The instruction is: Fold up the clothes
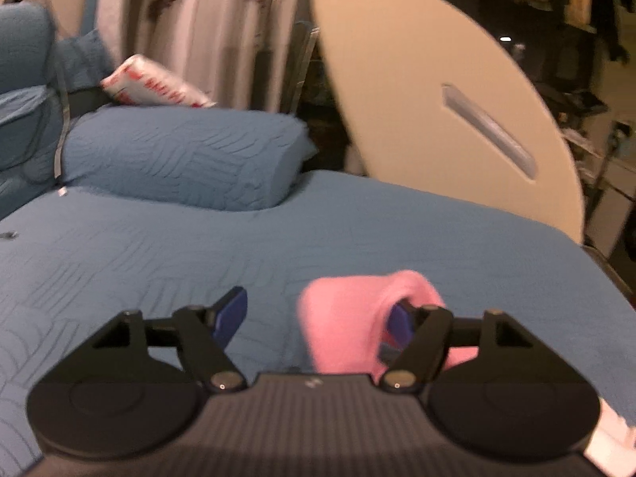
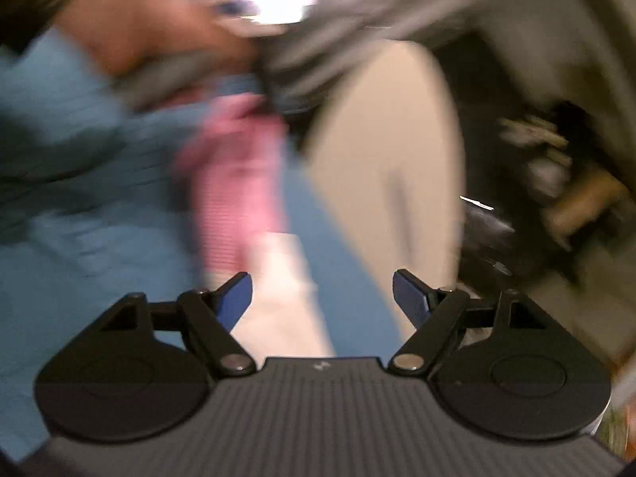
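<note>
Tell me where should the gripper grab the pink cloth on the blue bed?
Probably the raised, rounded fold of the pink cloth, coming from the near side along the blue bedspread. That edge humps up off the bed, so a finger could slip under it. The left hand-held gripper is open, with one blue pad already against that fold. The right hand-held gripper is open too; its view is blurred.

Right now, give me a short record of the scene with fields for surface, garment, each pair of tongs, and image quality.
surface: blue quilted bedspread
garment: pink cloth lying on the bedspread
left tongs: open, one finger tucked into a fold of the pink cloth
right tongs: open, holding nothing
behind: blue pillow, beige oval board
image quality: right wrist view badly motion-blurred
</note>
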The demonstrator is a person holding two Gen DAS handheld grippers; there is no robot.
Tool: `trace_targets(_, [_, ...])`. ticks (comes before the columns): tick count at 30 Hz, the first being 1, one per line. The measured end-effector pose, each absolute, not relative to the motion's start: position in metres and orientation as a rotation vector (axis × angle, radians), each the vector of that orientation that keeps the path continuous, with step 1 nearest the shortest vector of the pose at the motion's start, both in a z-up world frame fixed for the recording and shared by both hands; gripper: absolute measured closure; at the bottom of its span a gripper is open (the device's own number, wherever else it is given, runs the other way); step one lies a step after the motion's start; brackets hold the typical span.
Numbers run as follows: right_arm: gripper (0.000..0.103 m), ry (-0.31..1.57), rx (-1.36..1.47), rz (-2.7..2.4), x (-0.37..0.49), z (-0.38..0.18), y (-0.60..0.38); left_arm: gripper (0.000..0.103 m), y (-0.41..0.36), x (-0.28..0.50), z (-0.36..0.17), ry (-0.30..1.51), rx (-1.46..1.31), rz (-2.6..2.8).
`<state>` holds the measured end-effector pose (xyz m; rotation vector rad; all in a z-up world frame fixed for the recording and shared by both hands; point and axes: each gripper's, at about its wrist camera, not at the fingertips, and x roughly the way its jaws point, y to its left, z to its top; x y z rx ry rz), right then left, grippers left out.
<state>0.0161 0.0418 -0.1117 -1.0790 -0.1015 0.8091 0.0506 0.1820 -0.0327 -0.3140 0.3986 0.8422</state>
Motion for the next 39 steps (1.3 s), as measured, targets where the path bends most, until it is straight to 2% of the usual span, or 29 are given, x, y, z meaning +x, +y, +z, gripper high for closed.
trace_targets(5, [0.023,0.095,-1.055,0.889,0.046,-0.118,0.079,0.028,0.165,0.041,-0.019,0.255,-0.293,0.656])
trace_targets(7, [0.044,0.235,-1.067,0.968,0.057,-0.117,0.087,0.028,0.161,0.041,-0.016,0.225,-0.304,0.557])
trace_targets(8, [0.078,0.299,-1.035,1.002,0.062,-0.112,0.088,0.026,0.161,0.041,-0.016,0.225,-0.306,0.541])
trace_targets(9, [0.090,0.354,-0.949,1.027,0.068,-0.101,0.088,0.022,0.161,0.043,-0.017,0.232,-0.294,0.552])
trace_targets(11, [0.091,0.453,-0.749,1.088,0.078,-0.076,0.082,0.021,0.163,0.049,-0.020,0.266,-0.268,0.609])
trace_targets(13, [0.098,0.513,-0.473,1.187,0.084,-0.043,0.064,0.021,0.171,0.057,-0.027,0.324,-0.253,0.697])
trace_targets(15, [0.098,0.567,-0.237,1.256,0.089,-0.014,0.049,0.019,0.178,0.058,-0.030,0.349,-0.303,0.712])
trace_targets(17, [0.099,0.567,-0.120,1.253,0.096,0.002,0.045,0.014,0.185,0.056,-0.031,0.358,-0.347,0.737])
trace_targets(19, [0.096,0.514,-0.123,1.135,0.104,0.016,0.043,0.012,0.191,0.054,-0.032,0.368,-0.355,0.766])
trace_targets(20, [0.091,0.485,-0.192,1.056,0.108,0.016,0.043,0.012,0.194,0.054,-0.032,0.372,-0.355,0.780])
trace_targets(22, [0.060,0.421,-0.412,0.924,0.112,0.006,0.050,0.010,0.202,0.051,-0.033,0.378,-0.375,0.812])
trace_targets(23, [0.035,0.409,-0.494,0.906,0.113,-0.001,0.054,0.010,0.205,0.051,-0.034,0.381,-0.386,0.822])
trace_targets(24, [0.022,0.420,-0.548,0.935,0.113,-0.010,0.059,0.010,0.209,0.050,-0.035,0.384,-0.402,0.833])
trace_targets(26, [0.017,0.446,-0.676,1.007,0.105,-0.029,0.066,0.009,0.209,0.048,-0.035,0.385,-0.421,0.833])
trace_targets(28, [0.017,0.472,-0.836,1.064,0.092,-0.057,0.078,0.009,0.209,0.047,-0.033,0.384,-0.417,0.827])
trace_targets(30, [0.017,0.564,-0.862,1.093,0.096,-0.074,0.086,0.007,0.207,0.044,-0.031,0.378,-0.394,0.823])
trace_targets(32, [0.009,0.651,-0.860,1.113,0.100,-0.091,0.086,0.006,0.204,0.042,-0.031,0.370,-0.384,0.816])
trace_targets(33, [0.014,0.665,-0.830,1.109,0.108,-0.091,0.084,0.005,0.204,0.042,-0.031,0.363,-0.390,0.807])
trace_targets(34, [0.034,0.691,-0.817,1.086,0.116,-0.089,0.085,0.005,0.203,0.042,-0.032,0.360,-0.391,0.797])
trace_targets(35, [0.089,0.692,-0.791,1.012,0.126,-0.083,0.086,0.005,0.200,0.044,-0.033,0.360,-0.390,0.788])
trace_targets(39, [0.090,0.537,-0.412,0.761,0.177,-0.018,0.054,0.005,0.189,0.049,-0.032,0.362,-0.361,0.738])
